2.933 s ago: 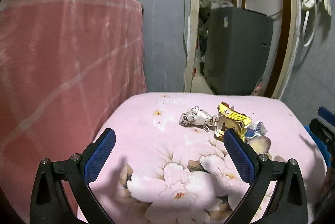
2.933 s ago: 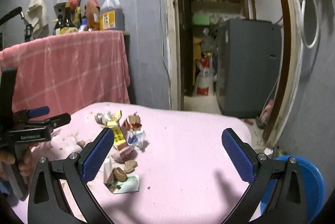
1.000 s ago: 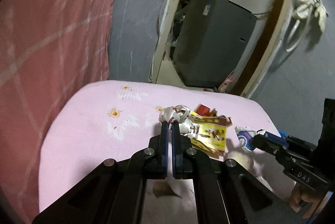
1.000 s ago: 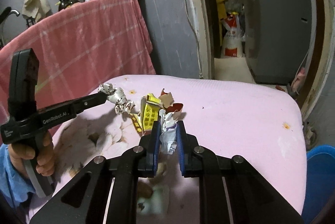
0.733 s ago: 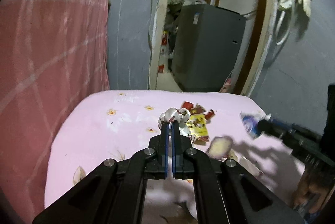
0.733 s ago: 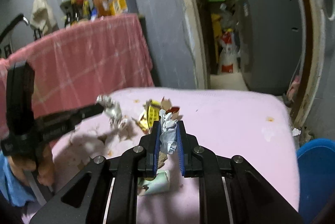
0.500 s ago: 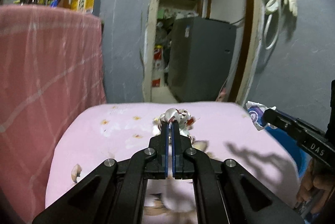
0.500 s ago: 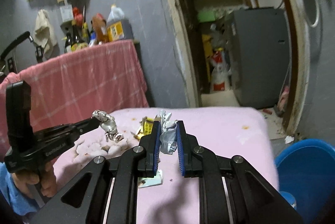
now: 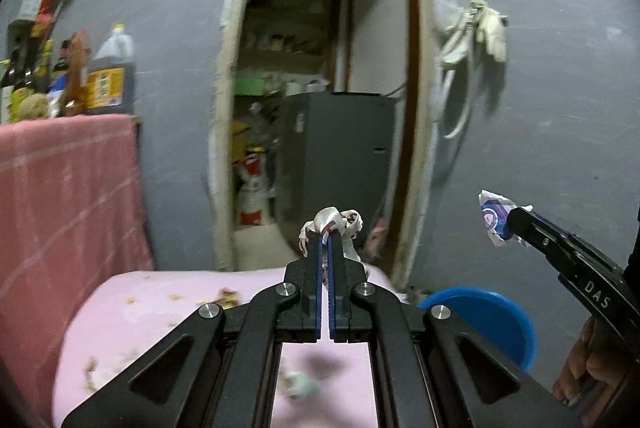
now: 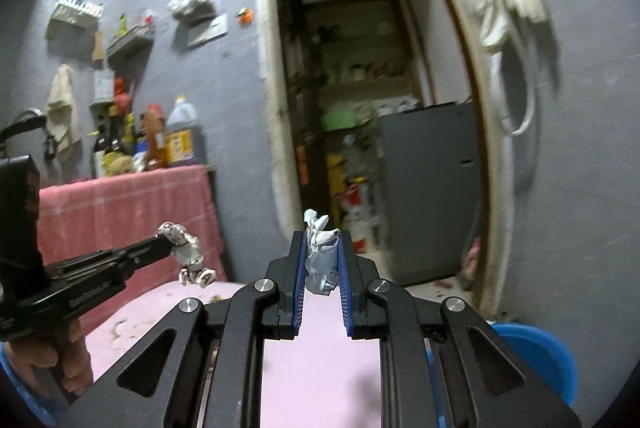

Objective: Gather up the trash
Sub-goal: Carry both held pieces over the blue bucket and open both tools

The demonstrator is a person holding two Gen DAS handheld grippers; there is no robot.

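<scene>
- Left tongs (image 9: 326, 240) clamped on crumpled white wrapper (image 9: 332, 224); right tongs (image 10: 320, 248) clamped on blue-white wrapper (image 10: 320, 260).
- I carry both over the blue bin (image 9: 488, 316) past the bench's (image 9: 168, 312) right edge, releasing only above its rim.

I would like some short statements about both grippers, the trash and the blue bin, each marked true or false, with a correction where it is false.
1. The left gripper is shut on a crumpled white wrapper. True.
2. The right gripper is open and holds nothing. False: it is shut on a crumpled white and blue wrapper.
3. Both wrappers are lifted off the pink table. True.
4. The blue bin stands on top of the pink table. False: it sits lower, beside the table's right edge.
5. No trash remains on the table. False: small scraps still lie on it.
</scene>
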